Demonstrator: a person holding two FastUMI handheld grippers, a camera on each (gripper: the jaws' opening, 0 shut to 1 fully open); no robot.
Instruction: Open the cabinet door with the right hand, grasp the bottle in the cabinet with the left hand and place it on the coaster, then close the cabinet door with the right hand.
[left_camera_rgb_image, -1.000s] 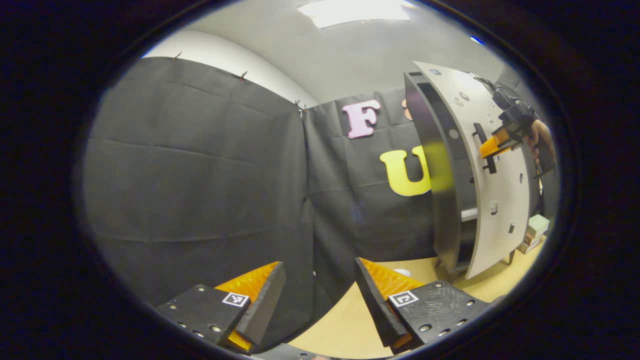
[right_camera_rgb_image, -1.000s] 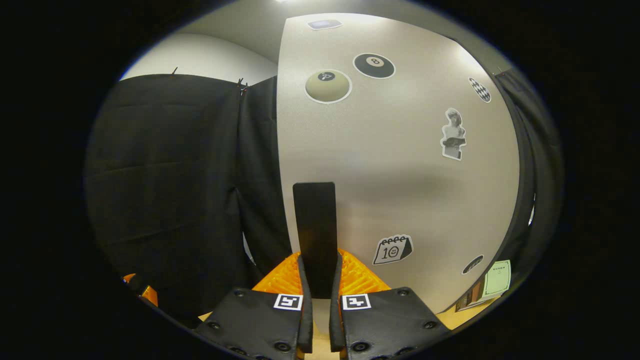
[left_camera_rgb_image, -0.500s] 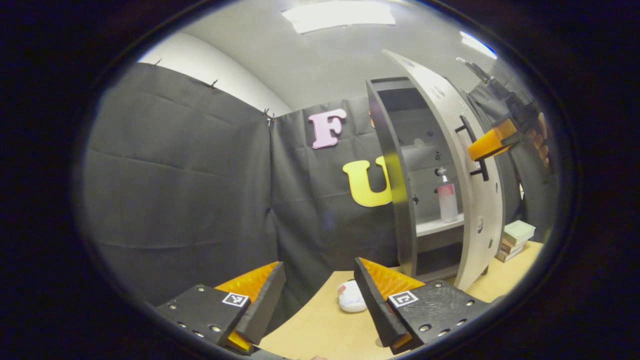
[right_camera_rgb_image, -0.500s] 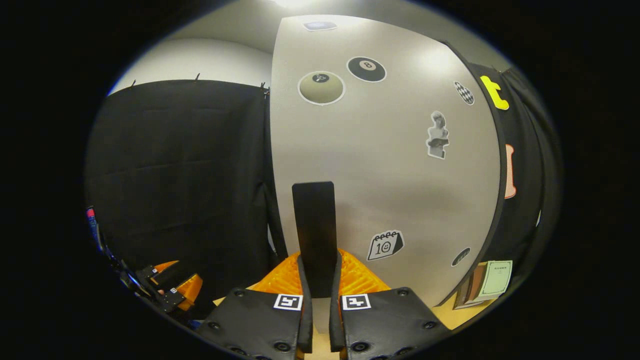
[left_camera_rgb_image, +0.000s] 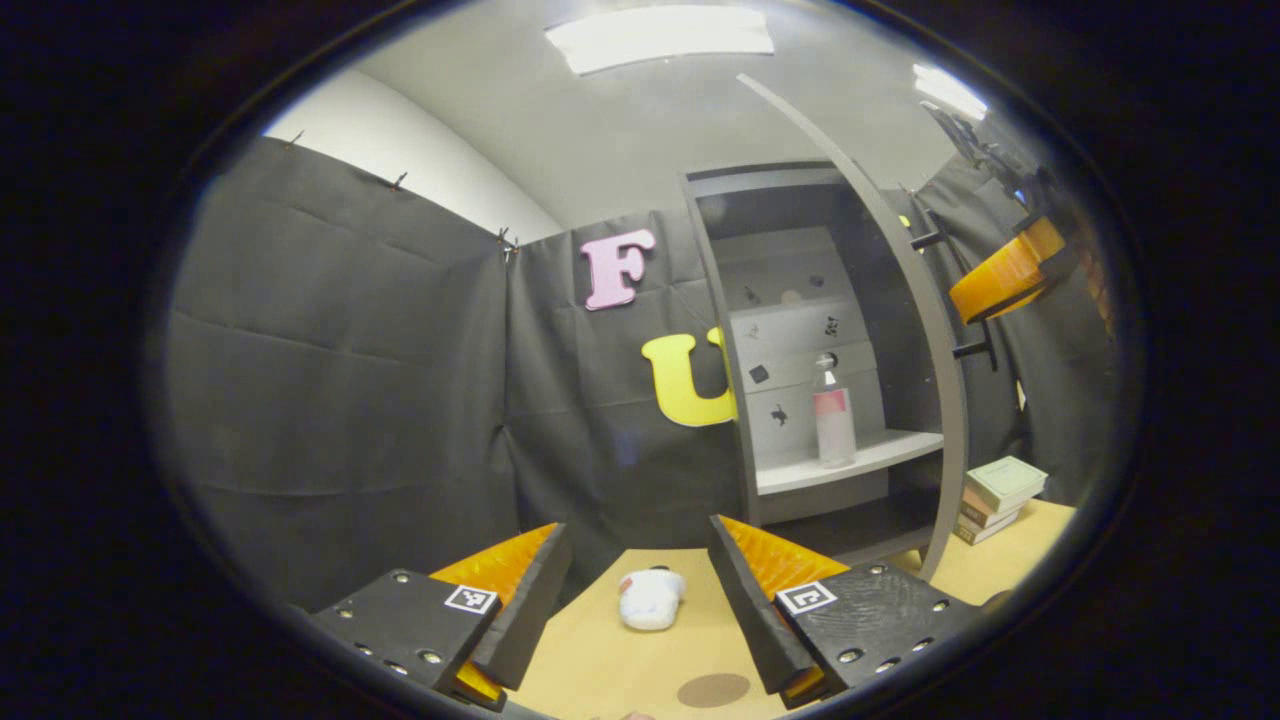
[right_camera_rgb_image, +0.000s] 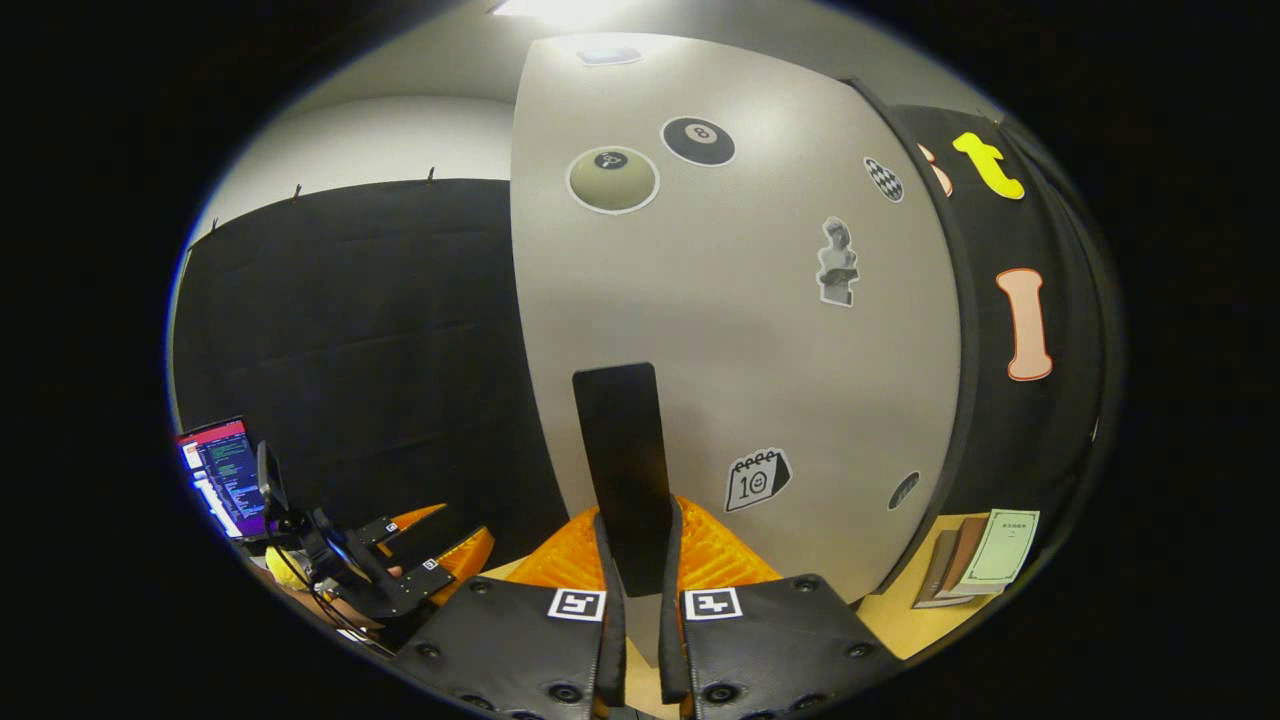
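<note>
Holding the cabinet door (right_camera_rgb_image: 740, 330) by its handle (right_camera_rgb_image: 622, 470), with the bottle (left_camera_rgb_image: 832, 425) upright on a shelf inside the cabinet (left_camera_rgb_image: 800, 340).

Left gripper view: the left gripper (left_camera_rgb_image: 640, 600) hangs over the counter (left_camera_rgb_image: 640, 660), jaws spread and empty; between them lie a white lump (left_camera_rgb_image: 650, 600) and, nearer, a brown round coaster (left_camera_rgb_image: 713, 689). The bottle stands on the pale shelf (left_camera_rgb_image: 850, 460), apart from the coaster; books (left_camera_rgb_image: 1000, 495) are stacked beside the cabinet. The right gripper (left_camera_rgb_image: 1005, 280) sits at the door's edge. Right gripper view: the right gripper (right_camera_rgb_image: 640, 560) has its jaws pinching the dark upright handle; stickers (right_camera_rgb_image: 756, 480) dot the door, and the left gripper (right_camera_rgb_image: 420, 560) shows at lower left near a screen (right_camera_rgb_image: 222, 475).
</note>
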